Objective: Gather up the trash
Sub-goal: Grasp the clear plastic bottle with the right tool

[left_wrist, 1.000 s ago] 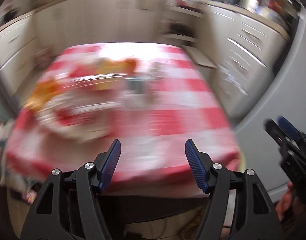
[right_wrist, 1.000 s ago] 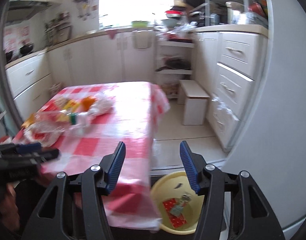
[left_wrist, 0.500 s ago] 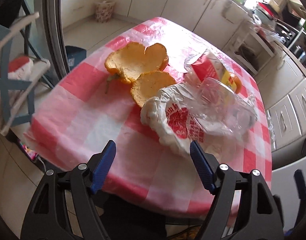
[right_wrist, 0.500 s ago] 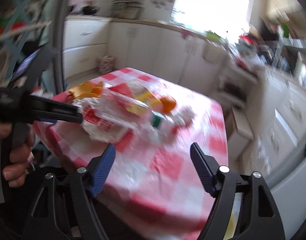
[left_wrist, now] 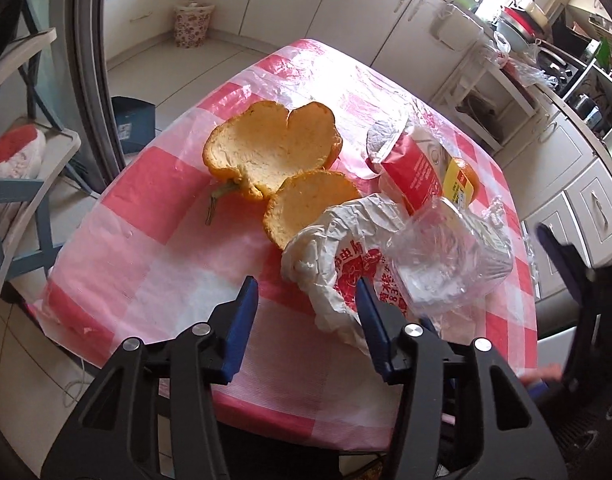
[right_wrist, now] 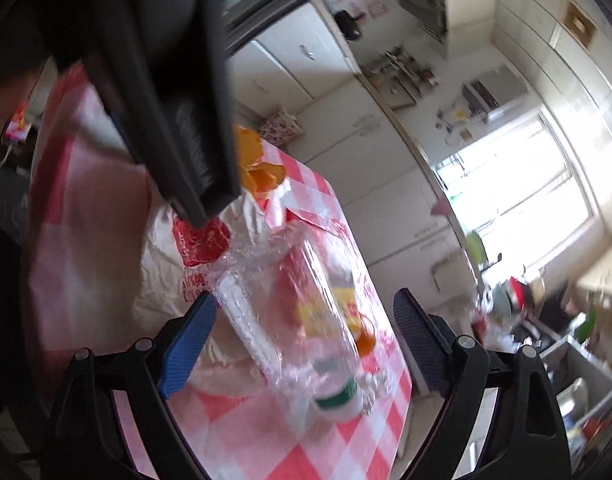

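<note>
Stock of trash, read left to right from my left gripper [left_wrist: 306, 320]:

1. Orange peel [left_wrist: 272, 148], two open pieces: ahead and a little left of the left gripper, flat on the checked cloth of the worktop [left_wrist: 138, 248].
2. Crumpled white plastic bag [left_wrist: 329, 248] with red print: directly ahead, its near fold reaching down between my left fingers. The left jaws are closing, about half apart, but the pads do not yet press on it.
3. Red carton [left_wrist: 415, 172] with a yellow label: further ahead and to the right, behind the bag.
4. Clear plastic bottle [right_wrist: 290, 308] with a green cap, crushed: lying over the bag, right of the left gripper; seen from my right gripper [right_wrist: 304, 344] it lies just ahead of the fingers and in line with the gap. The right jaws are opening, very wide, holding nothing.
5. Small orange piece [right_wrist: 365, 340]: beyond the bottle, beside the carton.

Status, as I judge it: nothing in this heap is collected; all five items sit on the worktop. No bin shows in either view. The bag and the bottle look like the first picks.
</note>
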### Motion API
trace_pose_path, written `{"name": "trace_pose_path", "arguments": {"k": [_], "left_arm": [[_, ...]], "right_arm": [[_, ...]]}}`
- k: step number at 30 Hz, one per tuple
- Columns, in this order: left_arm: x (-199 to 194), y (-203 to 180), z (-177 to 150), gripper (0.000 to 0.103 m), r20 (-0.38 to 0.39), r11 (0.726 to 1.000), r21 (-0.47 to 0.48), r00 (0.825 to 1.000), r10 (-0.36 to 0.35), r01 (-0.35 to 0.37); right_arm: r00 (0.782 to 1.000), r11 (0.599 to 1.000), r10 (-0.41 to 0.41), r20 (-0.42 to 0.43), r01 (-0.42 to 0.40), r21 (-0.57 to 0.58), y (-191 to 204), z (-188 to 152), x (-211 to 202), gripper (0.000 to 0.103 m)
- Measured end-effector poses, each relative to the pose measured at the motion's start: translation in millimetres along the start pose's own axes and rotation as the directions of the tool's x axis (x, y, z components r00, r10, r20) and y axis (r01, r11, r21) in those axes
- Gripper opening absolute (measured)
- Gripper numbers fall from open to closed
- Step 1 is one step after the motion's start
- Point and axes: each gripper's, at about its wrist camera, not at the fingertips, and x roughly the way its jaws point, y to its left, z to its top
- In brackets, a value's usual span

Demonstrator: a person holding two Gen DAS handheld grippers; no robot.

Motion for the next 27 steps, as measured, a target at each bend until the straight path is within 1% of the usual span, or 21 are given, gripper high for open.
{"name": "trace_pose_path", "arguments": {"k": [2, 8, 14, 16, 18, 19, 20, 23, 25, 26, 27], "left_arm": [[-0.3, 2.7, 0.7, 0.048, -0.002, 1.000, 0.001, 1.000, -0.008, 0.008], [1.9, 4.5, 3.4, 0.048, -0.016, 1.000, 0.011, 1.000, -0.025, 0.025], [1.9, 8.1, 6.2, 0.048, -0.021, 1.000, 0.000, 0.999, -0.030, 0.030], [2.1, 7.1, 6.1, 0.048, -0.019, 1.000, 0.007, 0.999, -0.027, 0.027], [2.6, 5.2, 5.5, 0.048, -0.019, 1.000, 0.013, 0.999, -0.027, 0.027], [2.9, 4.2, 5.3, 0.048, -0.021, 0.999, 0.017, 0.999, -0.030, 0.030], [3.0, 3.2, 4.9, 0.048, -0.021, 0.999, 0.019, 0.999, -0.030, 0.030], [3.2, 1.5, 3.4, 0.048, -0.021, 0.999, 0.026, 0.999, -0.030, 0.031], [3.3, 1.0, 2.8, 0.048, -0.023, 0.999, 0.022, 0.999, -0.035, 0.036], [3.2, 0.7, 2.3, 0.048, -0.024, 0.999, 0.020, 0.999, -0.037, 0.037], [2.9, 0.2, 1.5, 0.048, -0.025, 0.999, 0.019, 0.999, -0.038, 0.039]], "right_arm": [[1.000, 1.000, 0.013, 0.017, -0.013, -0.013, -0.2, 2.3, 1.0, 0.086], [0.993, 0.994, 0.108, 0.037, -0.108, -0.004, -8.7, 0.5, 5.6, 0.086], [0.989, 0.990, 0.142, 0.042, -0.141, -0.023, -8.8, 5.2, 3.0, 0.086], [0.987, 0.987, 0.158, 0.028, -0.158, -0.006, -10.2, 5.6, 8.9, 0.086], [0.982, 0.981, 0.190, 0.012, -0.190, 0.040, -16.0, 4.0, 16.2, 0.086], [0.976, 0.973, 0.219, -0.006, -0.217, 0.083, -19.9, 2.7, 21.7, 0.085], [0.969, 0.964, 0.244, -0.022, -0.240, 0.113, -23.0, 2.1, 27.0, 0.079], [0.960, 0.941, 0.278, -0.021, -0.268, 0.208, -34.0, 0.9, 31.6, 0.078], [0.948, 0.912, 0.317, -0.006, -0.304, 0.276, -46.4, 1.2, 31.2, 0.075], [0.946, 0.902, 0.324, -0.005, -0.307, 0.302, -52.0, 1.8, 30.2, 0.068], [0.939, 0.886, 0.343, 0.001, -0.324, 0.332, -57.4, 2.1, 28.8, 0.067]]}}
